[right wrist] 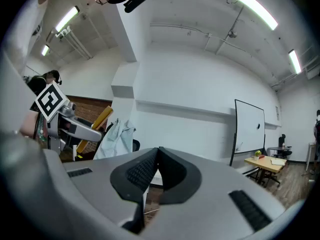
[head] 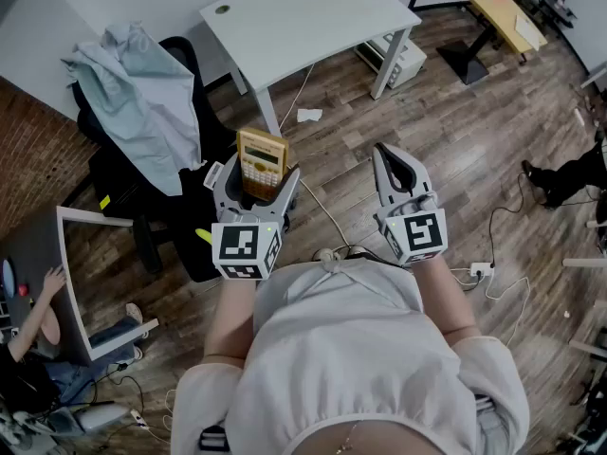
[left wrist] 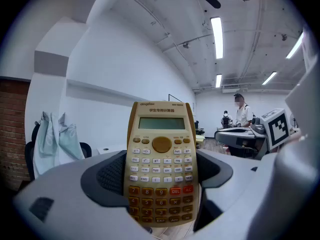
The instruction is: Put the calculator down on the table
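Observation:
A yellow-tan scientific calculator point(head: 262, 162) stands upright between the jaws of my left gripper point(head: 254, 188), which is shut on its lower half. In the left gripper view the calculator point(left wrist: 161, 159) faces the camera, keys and screen showing, with the dark pads pressed against both its sides. I hold it in the air above the wooden floor, short of the white table point(head: 313, 17). My right gripper point(head: 387, 154) hangs level beside it to the right, its jaws point(right wrist: 157, 151) shut together with nothing between them. The right gripper view catches the calculator's edge point(right wrist: 101, 118) at left.
A black chair draped with a pale blue cloth point(head: 142, 83) stands to the left of the table. A seated person point(head: 38, 330) is at lower left by a grey desk. Cables and a power strip point(head: 481, 269) lie on the floor at right. A wooden bench point(head: 498, 8) stands far right.

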`<state>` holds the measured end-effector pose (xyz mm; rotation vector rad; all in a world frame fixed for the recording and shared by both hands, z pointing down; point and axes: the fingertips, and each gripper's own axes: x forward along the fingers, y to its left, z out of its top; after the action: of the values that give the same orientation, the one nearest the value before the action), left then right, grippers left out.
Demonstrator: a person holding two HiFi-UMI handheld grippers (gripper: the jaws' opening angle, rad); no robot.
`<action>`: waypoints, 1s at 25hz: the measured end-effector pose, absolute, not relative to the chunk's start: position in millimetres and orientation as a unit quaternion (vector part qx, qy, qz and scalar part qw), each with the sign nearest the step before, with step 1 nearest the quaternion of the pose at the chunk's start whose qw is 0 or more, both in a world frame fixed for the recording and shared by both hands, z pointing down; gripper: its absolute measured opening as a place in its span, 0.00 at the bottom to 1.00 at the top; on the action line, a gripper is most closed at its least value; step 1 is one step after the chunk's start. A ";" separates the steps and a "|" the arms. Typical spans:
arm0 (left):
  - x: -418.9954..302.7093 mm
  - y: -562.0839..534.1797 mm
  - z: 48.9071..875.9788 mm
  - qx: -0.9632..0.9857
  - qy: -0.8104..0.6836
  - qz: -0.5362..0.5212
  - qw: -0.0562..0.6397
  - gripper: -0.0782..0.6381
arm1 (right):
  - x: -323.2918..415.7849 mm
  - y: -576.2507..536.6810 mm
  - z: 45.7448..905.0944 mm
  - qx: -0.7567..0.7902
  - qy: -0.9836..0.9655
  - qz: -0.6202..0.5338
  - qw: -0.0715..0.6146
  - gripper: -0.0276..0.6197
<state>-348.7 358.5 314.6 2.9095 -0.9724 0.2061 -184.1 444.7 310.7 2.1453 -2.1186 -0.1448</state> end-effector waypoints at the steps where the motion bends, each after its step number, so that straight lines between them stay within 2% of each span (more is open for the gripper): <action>1: -347.2 357.0 314.9 0.946 -0.316 0.067 0.032 0.68 | -182.9 443.0 311.2 0.709 -0.700 -0.049 0.062 0.04; 17: -323.2 328.2 326.6 0.948 -0.305 0.074 0.043 0.68 | -158.4 418.6 315.4 0.723 -0.688 -0.039 0.054 0.04; 25: -286.9 291.9 350.0 0.939 -0.326 0.094 0.054 0.68 | -115.4 373.4 344.0 0.708 -0.704 -0.011 0.055 0.05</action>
<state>-286.9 291.9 350.0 2.8527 -0.9907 0.2855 -115.4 373.4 344.0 2.1494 -2.1375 -0.0322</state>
